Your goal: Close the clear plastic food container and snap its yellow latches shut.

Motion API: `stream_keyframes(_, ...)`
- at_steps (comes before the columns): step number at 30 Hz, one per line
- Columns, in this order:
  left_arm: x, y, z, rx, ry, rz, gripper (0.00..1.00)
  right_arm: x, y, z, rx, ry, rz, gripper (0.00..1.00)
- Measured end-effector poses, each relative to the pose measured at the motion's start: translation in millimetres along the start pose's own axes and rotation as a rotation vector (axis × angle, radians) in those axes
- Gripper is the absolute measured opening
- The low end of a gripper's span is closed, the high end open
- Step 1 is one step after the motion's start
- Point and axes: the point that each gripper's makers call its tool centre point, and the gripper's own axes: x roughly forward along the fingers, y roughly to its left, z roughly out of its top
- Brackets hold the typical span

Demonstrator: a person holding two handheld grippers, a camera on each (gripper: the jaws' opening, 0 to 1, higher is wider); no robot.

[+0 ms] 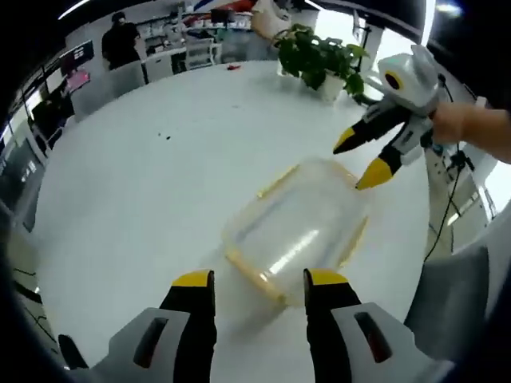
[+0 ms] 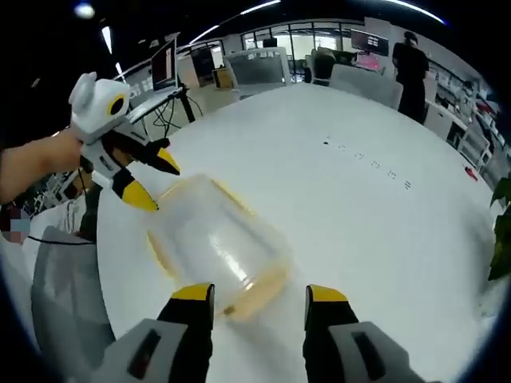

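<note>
A clear plastic food container point(image 1: 297, 227) with yellow latches lies on the white table point(image 1: 144, 183), its lid on. My left gripper point(image 1: 259, 279) stands open just short of its near end, nothing between the jaws. My right gripper point(image 1: 363, 159) comes in from the right, open, its yellow tips over the container's far corner. From the right gripper view the same container point(image 2: 215, 243) lies ahead of my open right gripper point(image 2: 259, 294), and the left gripper point(image 2: 152, 179) hovers open at its far left corner.
A potted green plant point(image 1: 319, 60) stands at the table's far edge. A grey chair back point(image 2: 64, 295) sits beside the table. Desks, monitors and a standing person point(image 2: 413, 68) fill the office behind. Small dark specks point(image 2: 367, 159) dot the tabletop.
</note>
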Motion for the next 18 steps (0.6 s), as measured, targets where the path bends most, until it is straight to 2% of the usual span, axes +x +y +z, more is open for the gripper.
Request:
stream_keyframes(2,-0.2,0.0,1.0,-0.062,-0.018,0.000,0.42,1.2,5.0,1.2,0.062,-0.021,0.016,0.43)
stream_keyframes(5,1.8,2.2,-0.8,-0.106,-0.022,0.003,0.43,3.4,7.1,6.0,0.237,-0.073,0.041,0.44)
stream_keyframes(6,2.4,2.2,-1.7,-0.120,-0.021,0.003,0.43,3.9,5.7,6.1,0.259,-0.079,0.040,0.44)
stream_keyframes(11,4.6,-5.5,-1.8,-0.169,-0.032,-0.016,0.42,8.2,8.0,1.4,0.286,-0.067,0.039,0.42)
stream_keyframes(13,8.2,-6.9,-4.9,-0.175,-0.025,-0.020,0.42,9.9,8.2,-1.4,0.314,-0.060,0.037,0.41)
stream_keyframes(14,9.3,-7.8,-6.1,-0.179,-0.022,-0.024,0.41,10.8,9.6,0.1,0.355,-0.073,0.040,0.42)
stream_keyframes(18,12.9,-12.0,-6.1,-0.202,-0.032,-0.041,0.39,11.8,11.7,-0.2,0.382,-0.077,0.059,0.40)
